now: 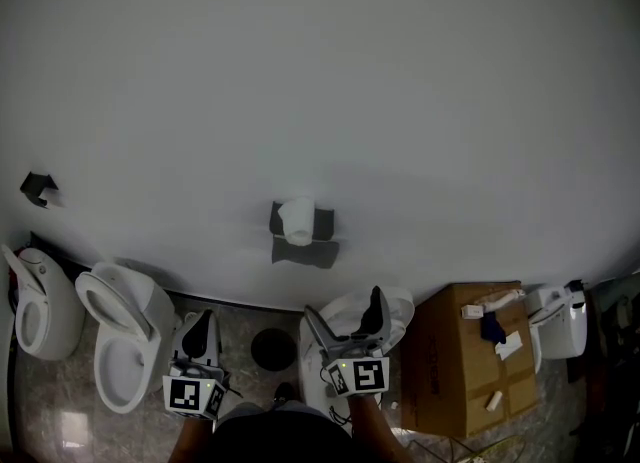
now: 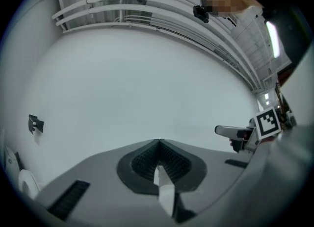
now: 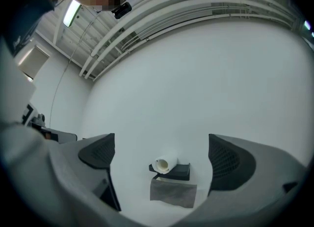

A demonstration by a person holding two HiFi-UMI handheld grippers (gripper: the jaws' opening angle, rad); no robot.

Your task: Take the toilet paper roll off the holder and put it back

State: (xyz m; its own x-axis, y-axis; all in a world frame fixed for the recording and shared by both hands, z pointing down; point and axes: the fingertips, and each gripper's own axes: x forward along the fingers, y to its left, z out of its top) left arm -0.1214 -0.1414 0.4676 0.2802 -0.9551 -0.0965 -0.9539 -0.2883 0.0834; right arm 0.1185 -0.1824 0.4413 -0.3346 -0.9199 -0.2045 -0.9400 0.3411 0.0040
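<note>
A white toilet paper roll point(image 1: 297, 220) sits on a dark holder point(image 1: 322, 221) fixed to the white wall, with a grey sheet point(image 1: 305, 251) hanging below it. In the right gripper view the roll point(image 3: 165, 163) and holder point(image 3: 180, 171) show far off between the wide-apart jaws. My right gripper point(image 1: 346, 319) is open and empty, low in the head view, well short of the wall. My left gripper point(image 1: 198, 334) is shut with nothing in it, its pads point(image 2: 159, 164) pressed together, and points at bare wall.
Two white toilets point(image 1: 125, 331) point(image 1: 40, 301) stand at the left and another point(image 1: 395, 306) lies under my right gripper. A cardboard box point(image 1: 465, 356) with small items sits at the right. A round dark drain point(image 1: 272, 348) is in the floor. A small dark bracket point(image 1: 40, 188) hangs on the wall, far left.
</note>
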